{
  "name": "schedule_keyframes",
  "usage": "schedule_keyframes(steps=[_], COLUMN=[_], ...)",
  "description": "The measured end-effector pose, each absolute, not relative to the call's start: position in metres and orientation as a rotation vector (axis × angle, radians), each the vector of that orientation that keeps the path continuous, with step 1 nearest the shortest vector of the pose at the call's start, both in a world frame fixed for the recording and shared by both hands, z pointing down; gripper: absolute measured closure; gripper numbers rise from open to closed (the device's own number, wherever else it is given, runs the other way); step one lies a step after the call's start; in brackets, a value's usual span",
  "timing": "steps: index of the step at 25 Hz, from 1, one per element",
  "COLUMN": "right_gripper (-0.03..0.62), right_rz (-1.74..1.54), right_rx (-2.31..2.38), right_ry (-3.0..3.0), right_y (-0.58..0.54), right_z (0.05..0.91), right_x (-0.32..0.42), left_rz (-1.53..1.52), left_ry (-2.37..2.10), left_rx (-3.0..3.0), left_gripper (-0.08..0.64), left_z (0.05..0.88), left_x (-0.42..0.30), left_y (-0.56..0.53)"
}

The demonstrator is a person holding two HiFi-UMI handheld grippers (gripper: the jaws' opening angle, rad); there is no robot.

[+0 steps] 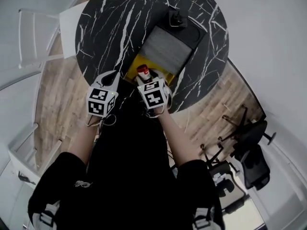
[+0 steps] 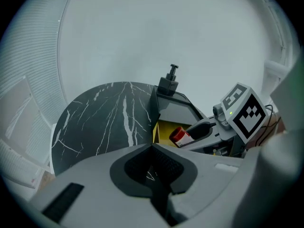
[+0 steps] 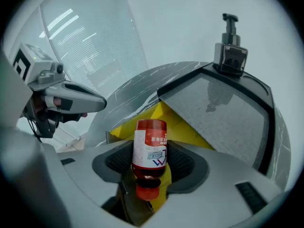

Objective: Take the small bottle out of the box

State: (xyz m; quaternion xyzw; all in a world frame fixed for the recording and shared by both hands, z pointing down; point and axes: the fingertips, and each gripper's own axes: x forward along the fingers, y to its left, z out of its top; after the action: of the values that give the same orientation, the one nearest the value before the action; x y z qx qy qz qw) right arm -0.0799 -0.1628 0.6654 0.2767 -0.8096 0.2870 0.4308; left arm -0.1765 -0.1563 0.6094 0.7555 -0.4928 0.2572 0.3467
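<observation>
your right gripper (image 3: 150, 167): fingers clamped on small bottle (image 3: 150, 148), red cap pointing back toward gripper camera, white label on top. bottle sits at near edge of yellow box (image 3: 187, 127), over its yellow inside. box lies on round black marble tabletop (image 1: 108, 28). grey black-framed panel (image 1: 168, 49) adjoins box on far side, pump dispenser (image 1: 176, 18) beyond it. your left gripper (image 2: 153, 167): fingers closed together, nothing between them, hovering just beside right gripper over tabletop's near edge.

Likely office: swivel chairs (image 1: 253, 166), marble table (image 1: 110, 23)
</observation>
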Motion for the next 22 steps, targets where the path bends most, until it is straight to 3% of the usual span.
schedule_keyframes(steps=[14,22], right_gripper=[0.382,0.382], right_rz=[0.659,0.556], right_rx=[1.054,1.21], right_ry=[-2.308,-2.486], right_y=[-0.17,-0.164], right_z=[0.594,0.525], right_x=[-0.041,-0.01], left_rz=[0.717,0.612], left_ry=[-1.315,-1.441], left_rx=[2.141,2.271], left_gripper=[0.561,0.561], left_z=[0.568,0.504], left_x=[-0.121,-0.1], left_y=[-0.16,-0.162])
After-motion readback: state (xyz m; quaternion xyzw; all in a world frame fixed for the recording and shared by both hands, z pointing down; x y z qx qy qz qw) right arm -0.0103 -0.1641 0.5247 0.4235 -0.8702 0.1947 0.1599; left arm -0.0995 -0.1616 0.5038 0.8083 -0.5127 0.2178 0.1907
